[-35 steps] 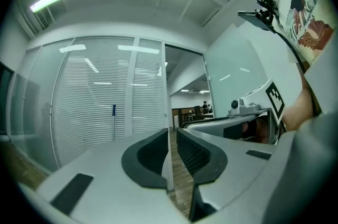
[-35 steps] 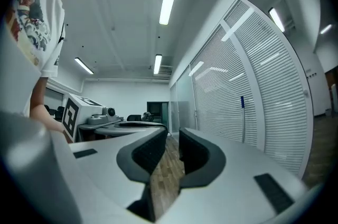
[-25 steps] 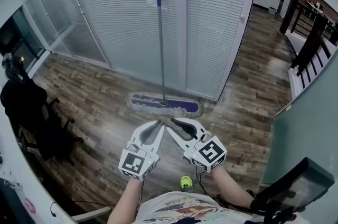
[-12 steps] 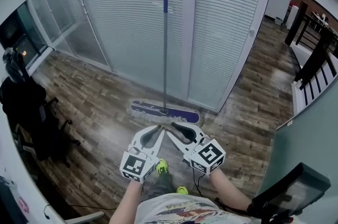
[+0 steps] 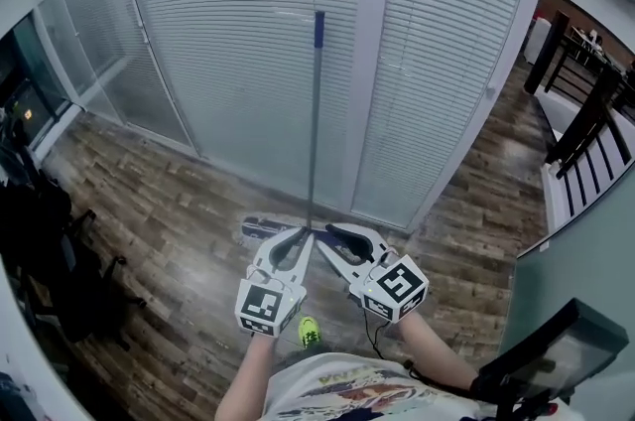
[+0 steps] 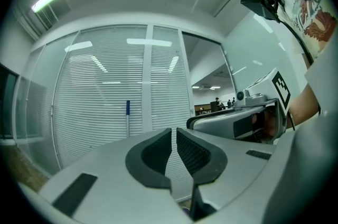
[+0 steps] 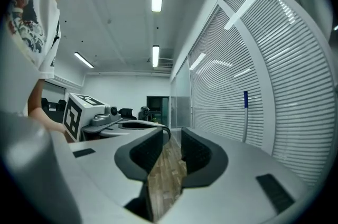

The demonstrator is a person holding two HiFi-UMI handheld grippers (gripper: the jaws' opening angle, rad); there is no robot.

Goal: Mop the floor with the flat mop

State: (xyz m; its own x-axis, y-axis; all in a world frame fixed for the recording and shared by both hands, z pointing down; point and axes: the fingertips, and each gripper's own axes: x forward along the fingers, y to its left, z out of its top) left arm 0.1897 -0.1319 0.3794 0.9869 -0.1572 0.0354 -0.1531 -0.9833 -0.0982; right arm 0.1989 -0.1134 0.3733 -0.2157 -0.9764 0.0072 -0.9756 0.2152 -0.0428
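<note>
The flat mop stands upright against the blinds, its grey handle (image 5: 314, 131) topped by a blue grip (image 5: 318, 29). Its purple head (image 5: 258, 228) lies on the wood floor, partly hidden behind my jaws. My left gripper (image 5: 302, 233) is shut and empty, its tips just in front of the handle's base. My right gripper (image 5: 333, 230) is beside it; its jaws have just been opening and stand a narrow gap apart with nothing between them. The handle (image 6: 128, 120) shows left of the jaws in the left gripper view, and the handle (image 7: 245, 117) shows right of them in the right gripper view.
A glass wall with white blinds (image 5: 228, 42) runs close ahead. A black office chair (image 5: 45, 240) stands at the left, a dark railing (image 5: 585, 106) at the right, another chair (image 5: 551, 354) at the lower right. The person's green shoe (image 5: 309, 332) is below my grippers.
Both grippers have moved forward toward the mop and the wall. The mop head, fully visible before, is now partly behind the jaws. The right jaws have parted slightly.
</note>
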